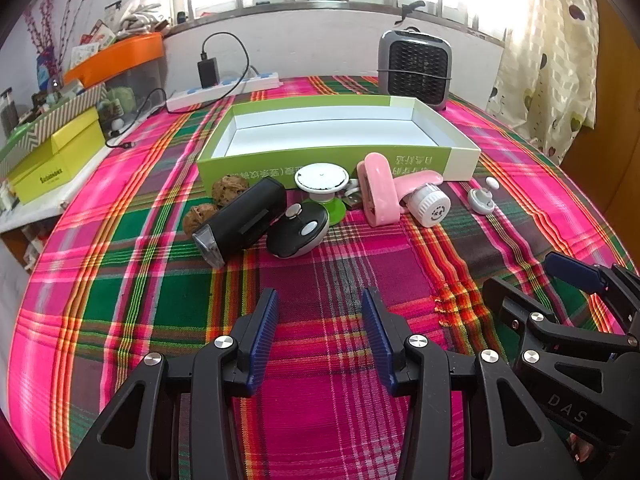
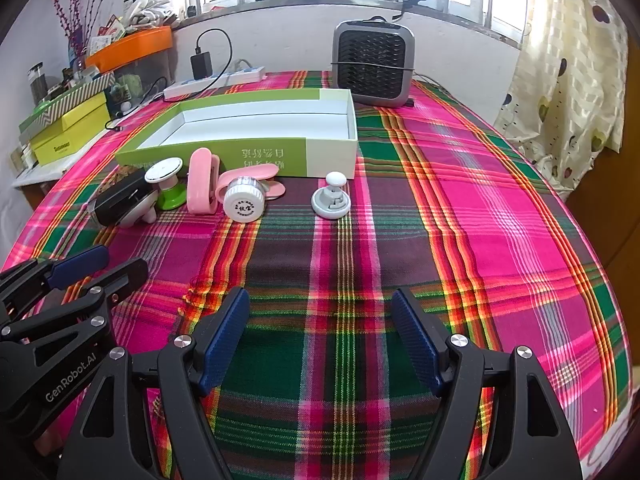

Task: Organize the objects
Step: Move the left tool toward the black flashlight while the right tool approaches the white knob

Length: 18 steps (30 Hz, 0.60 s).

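Hovering over a plaid tablecloth [image 1: 320, 272], the left gripper [image 1: 320, 332] and right gripper [image 2: 320, 336] angle down toward the table, jaws of both spread wide with nothing between the blue pads. Each gripper shows at the edge of the other's view, side by side and apart.

A shallow green-and-white box [image 1: 336, 160] lies open and empty at mid-table. Small items crowd along its near wall: a black case [image 1: 244, 216] tilted against a black-and-silver puck [image 1: 298, 230], two walnuts [image 1: 228, 190] just behind the case, a white-topped green stand [image 1: 322, 184], a pink clip [image 1: 378, 188] touching a white ribbed cap [image 1: 428, 202], and, a little apart toward the right, a grey knob piece [image 2: 331, 200] standing alone.

Behind the box a grey fan heater [image 1: 416, 68] stands near the wall under the barred window, and a white power strip [image 1: 224, 90] with a black charger plugged in lies at the table's far left. Yellow boxes [image 1: 56, 156] are stacked on a side shelf.
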Each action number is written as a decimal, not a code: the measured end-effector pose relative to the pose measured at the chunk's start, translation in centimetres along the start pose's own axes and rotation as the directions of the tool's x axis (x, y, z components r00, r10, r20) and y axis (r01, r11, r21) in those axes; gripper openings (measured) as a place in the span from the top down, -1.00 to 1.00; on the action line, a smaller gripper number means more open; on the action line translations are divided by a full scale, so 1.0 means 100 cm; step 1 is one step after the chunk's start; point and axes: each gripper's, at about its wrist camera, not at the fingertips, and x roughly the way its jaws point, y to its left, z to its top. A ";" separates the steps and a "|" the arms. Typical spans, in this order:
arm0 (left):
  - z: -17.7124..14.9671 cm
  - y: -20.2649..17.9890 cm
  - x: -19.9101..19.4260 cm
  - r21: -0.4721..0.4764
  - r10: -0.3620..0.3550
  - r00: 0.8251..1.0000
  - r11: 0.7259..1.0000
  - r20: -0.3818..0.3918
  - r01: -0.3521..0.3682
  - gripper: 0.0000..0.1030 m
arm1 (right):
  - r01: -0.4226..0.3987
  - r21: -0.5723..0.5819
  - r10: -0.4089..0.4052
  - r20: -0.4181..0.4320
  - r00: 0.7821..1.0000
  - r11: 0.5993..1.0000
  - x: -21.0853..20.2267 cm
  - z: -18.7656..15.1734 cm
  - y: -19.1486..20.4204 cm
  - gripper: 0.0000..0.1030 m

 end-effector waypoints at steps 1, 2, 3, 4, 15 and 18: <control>0.001 0.000 -0.002 0.003 0.000 1.000 1.000 0.000 0.000 0.19 | -0.001 0.000 0.001 -0.001 1.000 1.000 0.002 0.000 -0.001 -0.43; 0.002 0.000 -0.002 0.007 0.000 1.000 1.000 0.000 0.000 0.19 | -0.002 -0.001 0.002 -0.001 1.000 1.000 0.001 0.000 -0.002 -0.43; 0.001 -0.001 -0.002 0.008 0.001 1.000 1.000 0.000 -0.001 0.19 | -0.003 -0.002 0.003 -0.002 1.000 1.000 0.001 0.001 -0.002 -0.43; 0.002 -0.001 -0.002 0.014 0.001 1.000 1.000 0.000 -0.001 0.19 | -0.004 -0.003 0.004 -0.003 1.000 1.000 0.001 0.000 -0.001 -0.43; 0.005 0.003 0.001 0.031 -0.039 0.999 0.999 -0.024 0.040 0.20 | -0.030 -0.022 0.030 -0.019 0.999 0.999 0.007 0.003 -0.002 -0.43; 0.006 0.006 0.000 0.044 -0.063 0.998 0.997 -0.029 0.064 0.20 | -0.032 -0.012 0.032 -0.024 0.999 0.999 0.008 0.005 -0.008 -0.43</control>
